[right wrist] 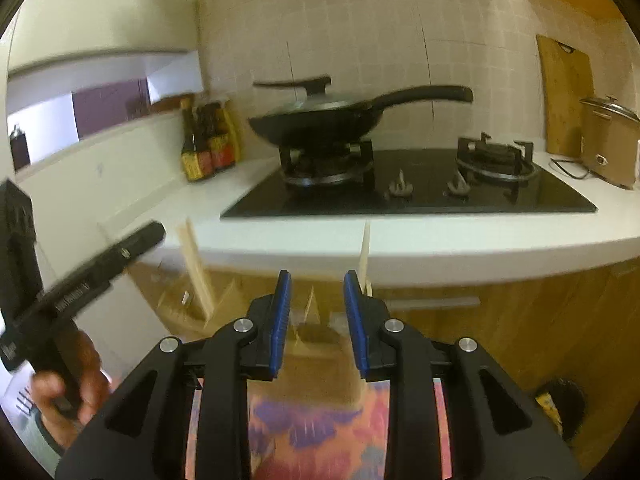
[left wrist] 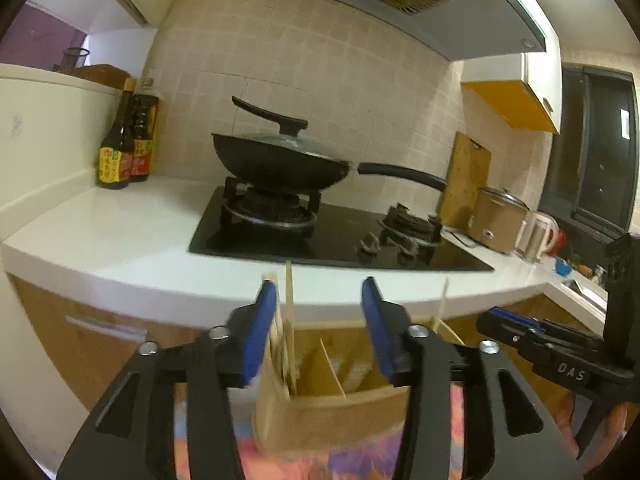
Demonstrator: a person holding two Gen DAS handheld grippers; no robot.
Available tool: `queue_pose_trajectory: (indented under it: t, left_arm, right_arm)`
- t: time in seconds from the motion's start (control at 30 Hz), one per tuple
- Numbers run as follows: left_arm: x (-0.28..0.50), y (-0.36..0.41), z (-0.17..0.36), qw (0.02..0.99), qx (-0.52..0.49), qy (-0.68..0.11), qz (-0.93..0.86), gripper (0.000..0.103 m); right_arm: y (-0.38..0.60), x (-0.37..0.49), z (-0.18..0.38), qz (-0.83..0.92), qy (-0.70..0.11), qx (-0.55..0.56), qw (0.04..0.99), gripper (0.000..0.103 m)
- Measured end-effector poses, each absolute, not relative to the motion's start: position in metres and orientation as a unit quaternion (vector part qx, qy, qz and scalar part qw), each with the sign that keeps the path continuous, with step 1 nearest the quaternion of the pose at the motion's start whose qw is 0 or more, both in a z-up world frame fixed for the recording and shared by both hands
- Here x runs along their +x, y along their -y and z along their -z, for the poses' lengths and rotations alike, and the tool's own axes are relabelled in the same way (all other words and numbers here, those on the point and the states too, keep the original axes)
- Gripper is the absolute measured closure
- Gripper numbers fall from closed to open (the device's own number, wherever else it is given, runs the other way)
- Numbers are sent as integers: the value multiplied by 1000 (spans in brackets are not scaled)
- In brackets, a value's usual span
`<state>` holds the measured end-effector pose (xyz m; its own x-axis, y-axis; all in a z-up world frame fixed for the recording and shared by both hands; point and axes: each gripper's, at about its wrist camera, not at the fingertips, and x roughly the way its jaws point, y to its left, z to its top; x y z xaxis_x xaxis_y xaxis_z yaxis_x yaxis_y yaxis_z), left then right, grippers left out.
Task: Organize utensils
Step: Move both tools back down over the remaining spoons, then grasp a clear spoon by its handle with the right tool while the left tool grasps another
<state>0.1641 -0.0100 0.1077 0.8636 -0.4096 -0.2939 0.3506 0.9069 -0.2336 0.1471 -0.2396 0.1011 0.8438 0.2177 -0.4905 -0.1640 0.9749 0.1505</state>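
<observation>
A tan divided holder [left wrist: 332, 412] sits low in front of the counter, just below my left gripper [left wrist: 319, 292]. Pale wooden chopsticks [left wrist: 289, 320] stand upright in its left compartment, beside the left blue pad [left wrist: 266, 320]; the jaws are apart and do not clamp them. Another thin stick [left wrist: 442, 304] leans at the holder's right side. My right gripper [right wrist: 317, 280] is open above the blurred holder [right wrist: 312, 336] with nothing between its pads. One chopstick [right wrist: 365, 256] rises just behind its right pad [right wrist: 354, 312], and more chopsticks [right wrist: 196, 264] stand to the left.
A white counter [left wrist: 120, 232] carries a black gas hob [left wrist: 340, 240] with a lidded wok [left wrist: 280, 160], sauce bottles [left wrist: 120, 152], a cutting board [left wrist: 466, 176], a rice cooker [left wrist: 500, 216] and a kettle [left wrist: 536, 236]. A hand [right wrist: 64, 380] holds the other gripper's handle. A floral cloth [right wrist: 312, 420] lies below.
</observation>
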Motion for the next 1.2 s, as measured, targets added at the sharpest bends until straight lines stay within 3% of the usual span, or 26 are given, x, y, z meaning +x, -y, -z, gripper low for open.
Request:
queue_pose_trajectory:
  t: [0.1,0.3,0.53,0.6,0.73,0.83,1.07,1.17,1.2]
  left_arm:
    - [139,7,-106,954,-75,-198,212,51]
    - [105,8,-81,933,-52,-283,216,51]
    - [102,16,-21,891,-30,-406,203,51]
    - [107,19,-4,873,-25,-443,203,53]
    - [114,25,14,858,-13,-471,203,53]
    - [125,34,29,843,-3,-498,204,67]
    - [142,58,38,837,41,-516,180,67]
    - [145,69,38,840,70,-512,164,70]
    - [145,72,38,841,77,-510,160,75]
  right_arm:
    - [234,122,-97,-111,-289,40,950,79]
    - [233,87,-83,-122,-337,44,933,79]
    - [231,72,-3,-96,-524,51,845,79]
    - [233,71,12,-89,-545,57,832,79]
    - [233,67,33,-84,-568,75,815,79]
    - [230,65,41,-75,-575,71,811,79]
    - [217,70,49,-51,-577,39,814,79]
    - [207,69,50,-45,-577,11,816,85]
    - [205,70,50,-44,-576,7,816,87]
